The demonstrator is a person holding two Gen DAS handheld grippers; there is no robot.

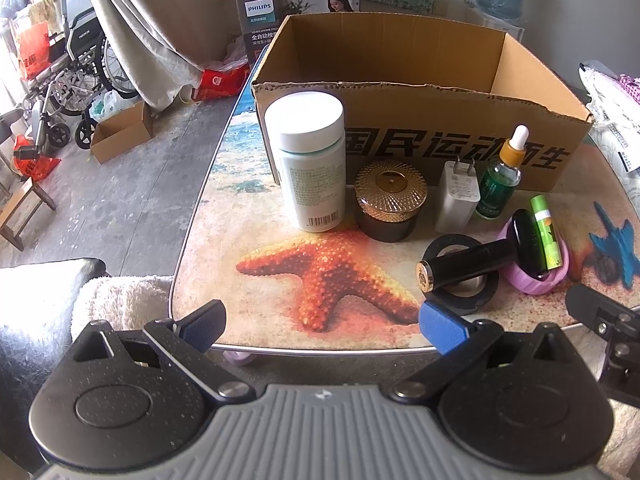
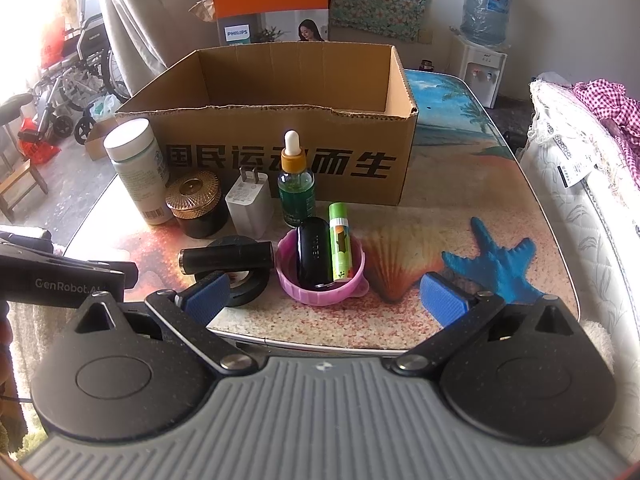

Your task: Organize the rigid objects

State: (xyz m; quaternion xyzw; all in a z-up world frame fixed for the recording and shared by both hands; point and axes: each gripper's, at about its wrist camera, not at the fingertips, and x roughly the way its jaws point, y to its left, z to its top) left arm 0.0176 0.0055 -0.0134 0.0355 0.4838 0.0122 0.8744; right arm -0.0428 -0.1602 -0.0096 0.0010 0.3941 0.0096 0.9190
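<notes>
An open cardboard box (image 1: 420,148) (image 2: 280,168) stands at the back of the table. In front of it stand a white pill bottle (image 1: 310,164) (image 2: 138,172), a gold-lidded dark jar (image 1: 390,204) (image 2: 196,206), a white charger (image 1: 458,200) (image 2: 249,208) and a green dropper bottle (image 1: 500,180) (image 2: 296,184). A black tube (image 1: 464,266) (image 2: 226,260) lies across a black ring (image 1: 476,300) (image 2: 244,292). A pink lid (image 1: 536,276) (image 2: 320,280) holds a black case (image 2: 314,258) and a green lip balm (image 1: 545,232) (image 2: 340,240). My left gripper (image 1: 320,324) and right gripper (image 2: 326,300) are open at the near table edge, holding nothing.
The table top (image 2: 460,220) has a beach print with starfish. A bed with bedding (image 2: 580,168) lies to the right. A Philips carton (image 1: 296,4) stands behind the box. A wheelchair (image 1: 68,80) and a small cardboard box (image 1: 120,132) are on the floor to the left.
</notes>
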